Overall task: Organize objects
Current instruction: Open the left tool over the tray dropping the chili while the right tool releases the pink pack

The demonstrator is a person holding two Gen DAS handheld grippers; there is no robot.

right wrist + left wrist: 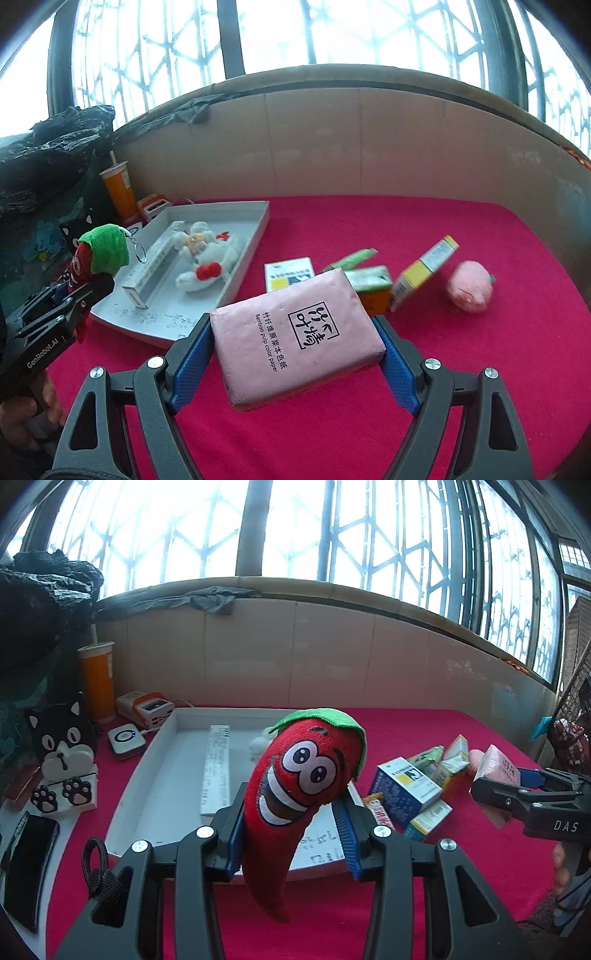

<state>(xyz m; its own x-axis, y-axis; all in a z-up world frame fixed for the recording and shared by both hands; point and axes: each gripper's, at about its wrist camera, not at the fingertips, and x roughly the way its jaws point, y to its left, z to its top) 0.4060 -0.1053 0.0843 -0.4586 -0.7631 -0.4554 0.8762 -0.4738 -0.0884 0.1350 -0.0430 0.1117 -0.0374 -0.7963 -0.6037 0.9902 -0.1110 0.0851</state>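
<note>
Both my tools grip cargo, left tool (291, 834) a chili plush (295, 786), right tool (295, 354) a wide pink pack (295, 332); tray (255, 229) part-filled, boxes (424, 273) remain.

Two hand-held grippers: the left (291, 834) and the right (297, 354). One white tray (255, 236). Three plush toys: a red chilli (291, 794), a white one (210, 254) and a pink one (469, 291). One pink paper pack (295, 332). One orange cup (96, 679).

Left gripper (291, 812) clamping chili plush (295, 775) (grinning), white tray (147, 775) behind
</note>
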